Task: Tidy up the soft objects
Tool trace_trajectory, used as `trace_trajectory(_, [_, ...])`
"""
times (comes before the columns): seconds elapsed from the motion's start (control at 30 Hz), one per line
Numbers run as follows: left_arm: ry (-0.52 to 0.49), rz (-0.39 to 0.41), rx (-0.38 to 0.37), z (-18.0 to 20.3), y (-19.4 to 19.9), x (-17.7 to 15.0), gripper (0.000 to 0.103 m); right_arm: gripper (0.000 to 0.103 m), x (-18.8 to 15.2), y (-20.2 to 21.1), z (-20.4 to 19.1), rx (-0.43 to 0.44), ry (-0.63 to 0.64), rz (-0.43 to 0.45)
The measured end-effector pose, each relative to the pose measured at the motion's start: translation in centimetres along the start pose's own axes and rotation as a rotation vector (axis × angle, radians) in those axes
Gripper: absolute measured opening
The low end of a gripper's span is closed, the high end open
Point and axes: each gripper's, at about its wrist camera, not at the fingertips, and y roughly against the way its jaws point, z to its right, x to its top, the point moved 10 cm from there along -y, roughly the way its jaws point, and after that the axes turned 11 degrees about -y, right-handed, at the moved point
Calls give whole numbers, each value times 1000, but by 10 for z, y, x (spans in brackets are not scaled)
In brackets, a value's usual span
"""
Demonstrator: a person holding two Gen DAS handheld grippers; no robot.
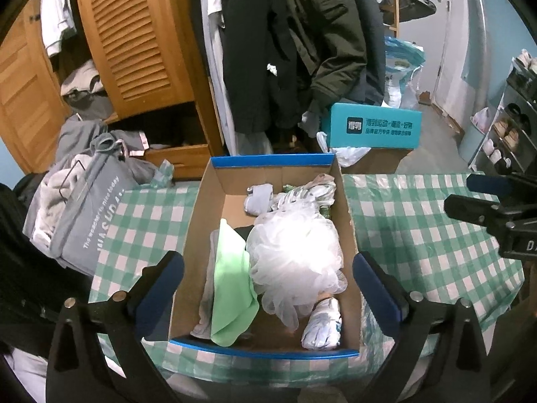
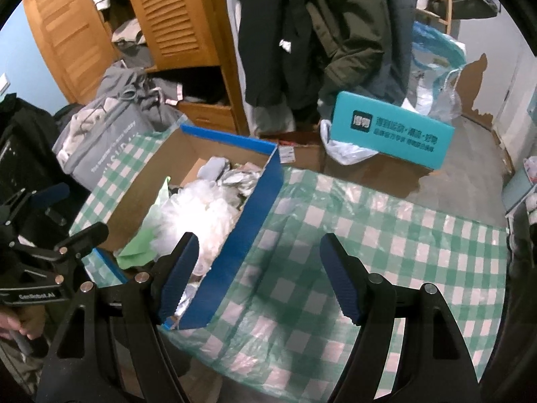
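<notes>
An open cardboard box (image 1: pixel 231 181) with blue edges sits on the green checked tablecloth (image 1: pixel 419 235). Inside lie a white mesh bath sponge (image 1: pixel 295 252), a light green cloth (image 1: pixel 231 285), rolled white socks (image 1: pixel 322 325) and a grey sock (image 1: pixel 260 196). My left gripper (image 1: pixel 268 288) is open and empty, its fingers straddling the near end of the box from above. My right gripper (image 2: pixel 258 275) is open and empty over the box's blue right wall (image 2: pixel 248 241), one finger inside, one over the cloth. The sponge (image 2: pixel 198 215) and green cloth (image 2: pixel 141 245) show there too.
A grey fabric bag (image 1: pixel 84 215) stuffed with clothes stands left of the box. A teal box (image 1: pixel 372 127) sits on cartons behind the table. Hanging coats (image 1: pixel 285 50) and a wooden wardrobe (image 1: pixel 134 33) are at the back. A shoe rack (image 1: pixel 510 127) stands at right.
</notes>
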Motion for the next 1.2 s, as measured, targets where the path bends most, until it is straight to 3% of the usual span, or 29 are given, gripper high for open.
trace_trajectory(0.43, [-10,3,10,15,5,8,101,74,3,19,13,-3,11,42])
trace_trajectory(1.2, [-6,-26,4,23,1,11,101,74,-4,19,21,17,-10,12])
